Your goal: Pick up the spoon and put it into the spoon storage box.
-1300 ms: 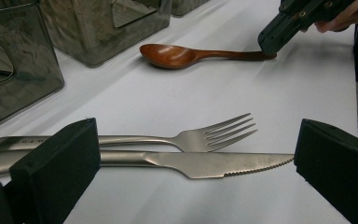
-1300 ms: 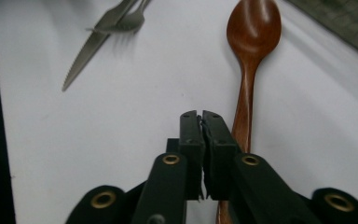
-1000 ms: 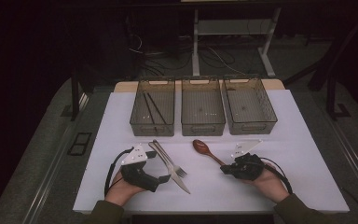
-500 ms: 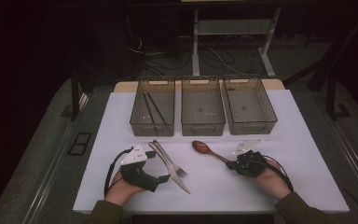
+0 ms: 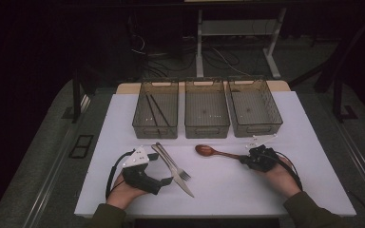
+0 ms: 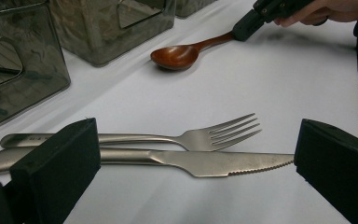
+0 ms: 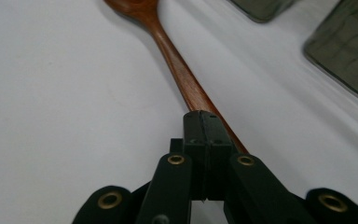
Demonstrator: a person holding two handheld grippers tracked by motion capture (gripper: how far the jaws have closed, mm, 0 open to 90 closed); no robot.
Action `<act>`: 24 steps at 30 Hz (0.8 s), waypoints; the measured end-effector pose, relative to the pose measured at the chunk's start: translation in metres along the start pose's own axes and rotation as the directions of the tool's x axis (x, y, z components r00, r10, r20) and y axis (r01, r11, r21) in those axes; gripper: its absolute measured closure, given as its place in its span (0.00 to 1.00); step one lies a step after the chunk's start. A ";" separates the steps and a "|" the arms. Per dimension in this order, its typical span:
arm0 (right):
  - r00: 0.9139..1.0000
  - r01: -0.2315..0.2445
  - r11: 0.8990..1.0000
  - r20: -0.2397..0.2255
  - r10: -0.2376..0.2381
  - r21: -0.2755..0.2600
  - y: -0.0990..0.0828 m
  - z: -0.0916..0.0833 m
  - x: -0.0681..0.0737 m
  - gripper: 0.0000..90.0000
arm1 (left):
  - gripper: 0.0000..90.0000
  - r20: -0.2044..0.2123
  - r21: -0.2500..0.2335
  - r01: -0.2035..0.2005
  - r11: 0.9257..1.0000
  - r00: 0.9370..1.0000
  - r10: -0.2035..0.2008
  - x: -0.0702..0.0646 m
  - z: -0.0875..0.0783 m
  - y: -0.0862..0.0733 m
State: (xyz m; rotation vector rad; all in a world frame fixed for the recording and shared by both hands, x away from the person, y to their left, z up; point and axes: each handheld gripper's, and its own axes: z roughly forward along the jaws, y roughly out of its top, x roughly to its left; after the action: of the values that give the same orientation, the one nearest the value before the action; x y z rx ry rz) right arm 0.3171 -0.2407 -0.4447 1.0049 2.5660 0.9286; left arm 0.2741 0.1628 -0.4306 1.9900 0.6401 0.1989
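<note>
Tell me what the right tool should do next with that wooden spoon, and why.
Probably open its jaws and settle them around the handle. The right tool sits shut, jaws pressed together, its tip over the wooden spoon handle rather than around it, so nothing is gripped. The spoon lies flat on the white table, in front of the middle bin, so it needs a proper grip before lifting.

A white table (image 5: 313, 190) carried three smoky plastic bins (image 5: 207, 114) in a row at its far side; nearer lay a wooden spoon (image 5: 209, 151), a fork (image 5: 173, 164) and a knife (image 5: 178, 176) side by side.
</note>
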 end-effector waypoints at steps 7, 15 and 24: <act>0.998 -0.057 0.997 -0.043 0.055 -0.046 -0.001 -0.006 -0.009 0.95 | 0.00 -0.003 0.008 0.009 1.000 1.000 -0.009 0.002 0.003 -0.003; 0.989 -0.064 0.988 -0.138 0.044 -0.140 0.013 -0.015 -0.005 0.66 | 0.00 -0.007 0.005 0.009 1.000 1.000 -0.009 0.003 0.003 -0.002; 0.982 -0.067 0.985 -0.183 0.037 -0.160 0.038 -0.006 -0.005 0.53 | 0.00 -0.005 0.010 0.006 1.000 1.000 -0.006 0.002 0.003 -0.002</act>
State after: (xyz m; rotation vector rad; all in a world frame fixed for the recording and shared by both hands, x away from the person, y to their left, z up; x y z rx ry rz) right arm 0.3382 -0.2249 -0.4163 0.9859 2.5612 1.2778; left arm 0.2764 0.1618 -0.4340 1.9973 0.6518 0.1977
